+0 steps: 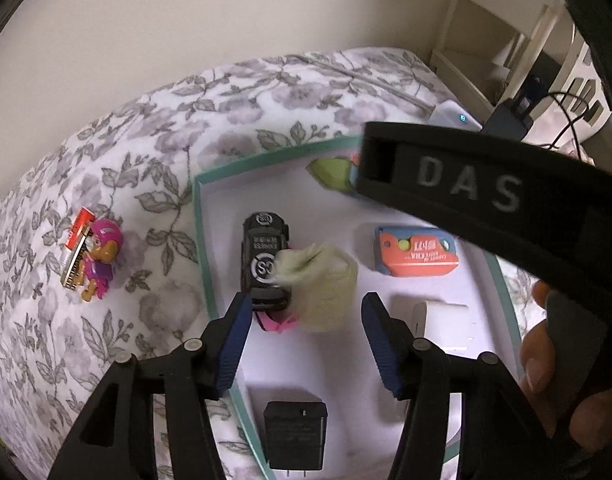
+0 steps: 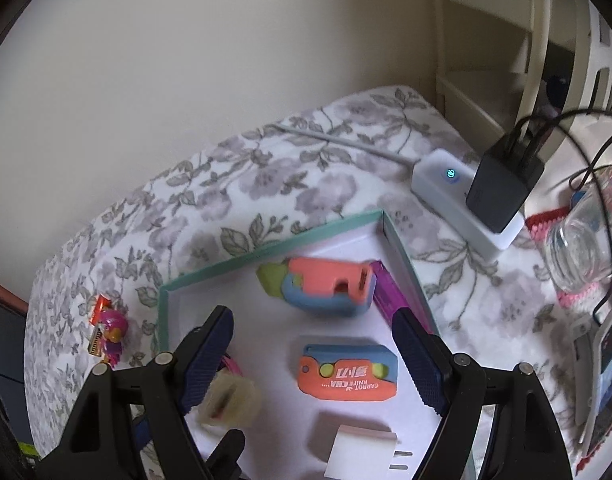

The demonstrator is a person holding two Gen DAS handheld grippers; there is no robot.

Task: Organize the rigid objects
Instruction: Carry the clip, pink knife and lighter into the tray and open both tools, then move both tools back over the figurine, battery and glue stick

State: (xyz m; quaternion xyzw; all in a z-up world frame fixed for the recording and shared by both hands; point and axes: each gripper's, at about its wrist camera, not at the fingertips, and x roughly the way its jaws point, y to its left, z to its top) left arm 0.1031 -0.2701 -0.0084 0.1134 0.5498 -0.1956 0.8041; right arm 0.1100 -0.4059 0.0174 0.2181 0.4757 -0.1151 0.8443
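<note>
Left wrist view looks down into a shallow teal-rimmed box lid (image 1: pixel 200 240) lying on a bed with a grey floral bedspread (image 1: pixel 146 140). The left gripper (image 1: pixel 306 340) hangs over the lid with its jaws spread apart and nothing pressed between the blue pads; a black toy car (image 1: pixel 264 258) with pink trim and a pale yellowish-white lump (image 1: pixel 326 288) that touches it lie just ahead of the fingertips. Further inside the lid sit an orange and blue carrot knife toy (image 1: pixel 416 254), a white plug adapter (image 1: pixel 446 322) and, near the bottom edge, a black plug adapter (image 1: pixel 296 438). Outside the lid, to the left on the bedspread, a pink toy figure (image 1: pixel 100 260) lies against a small red and gold pack (image 1: pixel 76 248). The black body of the other tool crosses the upper right, with a person's fingers (image 1: pixel 540 352) below it.

Right wrist view shows the right gripper (image 2: pixel 310 356) above the same lid, jaws wide and holding nothing. Between and beyond them lie the carrot knife toy and a second orange, blue and green toy (image 2: pixel 322 288) beside a purple strip (image 2: pixel 390 292) along the lid's right wall. A white power strip (image 2: pixel 458 196) with a black charger (image 2: pixel 502 188) plugged in sits beyond the lid, and a clear glass jar (image 2: pixel 582 240) stands at the right.
</note>
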